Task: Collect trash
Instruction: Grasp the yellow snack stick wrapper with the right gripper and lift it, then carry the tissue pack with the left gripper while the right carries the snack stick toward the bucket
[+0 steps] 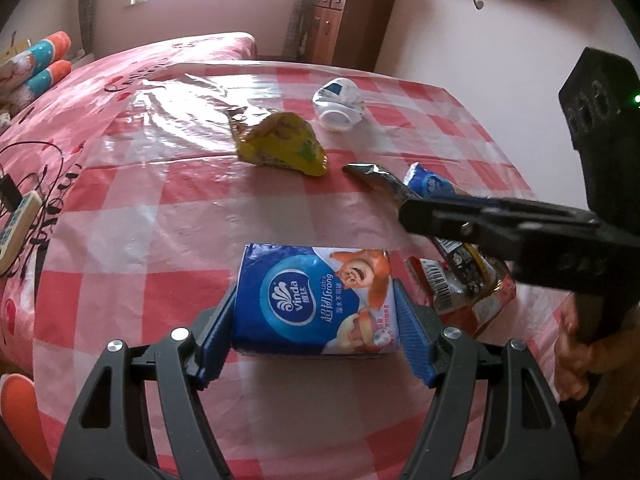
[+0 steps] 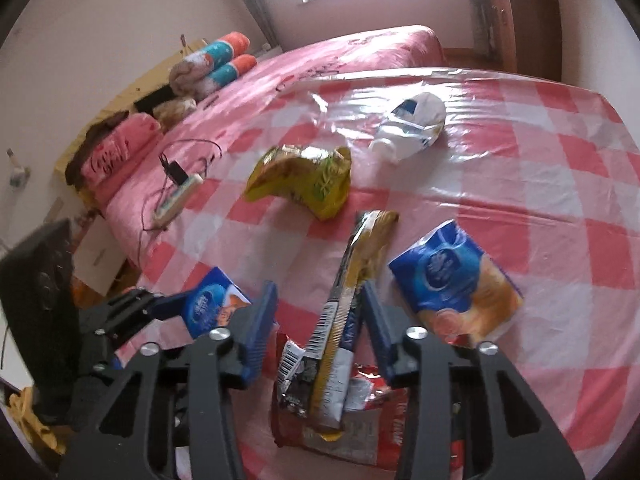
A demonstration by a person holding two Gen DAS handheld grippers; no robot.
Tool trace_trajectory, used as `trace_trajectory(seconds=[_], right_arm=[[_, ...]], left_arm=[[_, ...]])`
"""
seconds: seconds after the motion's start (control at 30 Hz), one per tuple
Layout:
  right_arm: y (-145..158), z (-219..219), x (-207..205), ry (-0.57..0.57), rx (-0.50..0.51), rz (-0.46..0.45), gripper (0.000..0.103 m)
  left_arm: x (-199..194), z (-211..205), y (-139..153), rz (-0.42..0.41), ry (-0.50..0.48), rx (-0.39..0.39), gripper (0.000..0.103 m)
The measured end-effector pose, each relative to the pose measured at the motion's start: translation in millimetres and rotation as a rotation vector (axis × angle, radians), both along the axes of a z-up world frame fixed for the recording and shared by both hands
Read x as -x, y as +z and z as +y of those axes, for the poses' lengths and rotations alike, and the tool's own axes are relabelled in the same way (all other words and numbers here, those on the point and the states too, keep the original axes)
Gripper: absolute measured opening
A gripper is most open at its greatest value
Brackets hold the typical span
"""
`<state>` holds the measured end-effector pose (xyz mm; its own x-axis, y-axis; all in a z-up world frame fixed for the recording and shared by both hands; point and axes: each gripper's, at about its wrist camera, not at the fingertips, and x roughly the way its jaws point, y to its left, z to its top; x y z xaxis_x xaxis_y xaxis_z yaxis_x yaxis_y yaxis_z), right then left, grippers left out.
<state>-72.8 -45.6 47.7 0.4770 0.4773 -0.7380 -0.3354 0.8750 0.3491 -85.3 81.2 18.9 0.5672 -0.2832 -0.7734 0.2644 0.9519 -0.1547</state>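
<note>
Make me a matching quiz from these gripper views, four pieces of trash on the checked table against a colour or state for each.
Things:
1. tissue pack
2. crumpled bag
3. crumpled wrapper
4. long wrapper

States:
A. white with a blue patch
B. yellow-green
C. between the right gripper's jaws
D. gripped by the left gripper

Pairs: 1-D, 2-B, 3-A, 4-C

tissue pack [image 1: 316, 300] reading "vinda", "Ultra strong", "超韧", wrappers just beside tissue pack showing barcodes [image 1: 438, 276], digits unreadable

Tissue pack [image 1: 314, 300] lies left of flattened wrappers [image 1: 460, 284].
</note>
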Motion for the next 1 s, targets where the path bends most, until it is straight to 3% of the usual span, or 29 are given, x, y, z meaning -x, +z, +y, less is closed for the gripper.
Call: trace_trajectory(seconds=[0.13,0.43,0.7,1.0], right_arm=[[-7.1,5.4,-4.2,-0.022,0.042,0.007,0.033],[-15.6,6.1,-10.8,-0.063,0.084,0.022,0.033],[-17.6,3.2,-7.7,-0.082,0.034,0.033,0.026],[-4.5,5.9,9.1,-0.096,0.021,-0.027,0.014]], left_arm=[[2.1,9.4,1.8,-0.003,0.025,0.008,0.072],[14.8,32.1,9.1,-0.023,0.065,0.039,0.072],[32.8,50.5,10.9,-0.032,0.097,0.055,0.072],[51.8,68.5,15.8,-0.050,0.119,0.074,0.072]])
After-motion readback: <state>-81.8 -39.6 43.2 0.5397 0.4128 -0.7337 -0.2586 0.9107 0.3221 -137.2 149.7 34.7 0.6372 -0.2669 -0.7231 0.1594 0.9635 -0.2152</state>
